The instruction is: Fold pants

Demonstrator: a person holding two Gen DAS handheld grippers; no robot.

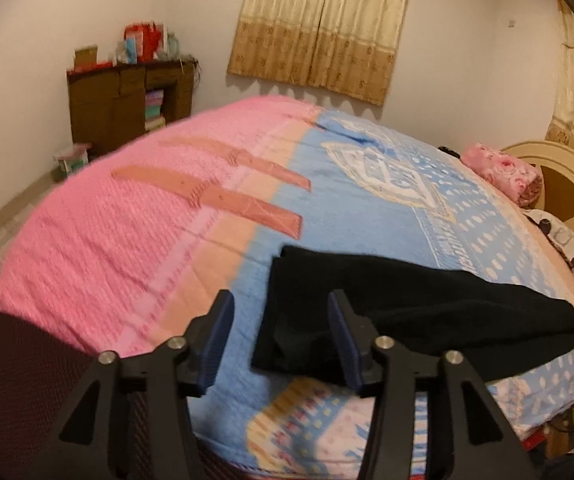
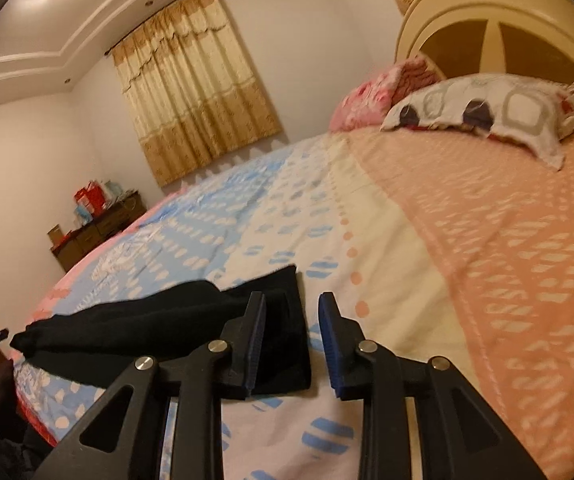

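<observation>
Lying limp and light on the bed (image 1: 367, 208), the black pants (image 1: 387, 312) want corner pinches from the released left gripper (image 1: 283, 340) and right gripper (image 2: 291, 340).

1. The bed (image 1: 135, 216) wears a pink, peach and blue patterned cover.
2. Black pants (image 1: 387, 312) lie folded on its near edge.
3. A patterned pillow (image 2: 483, 112) and a pink floral bundle (image 1: 503, 172) rest by the headboard (image 2: 483, 24).
</observation>
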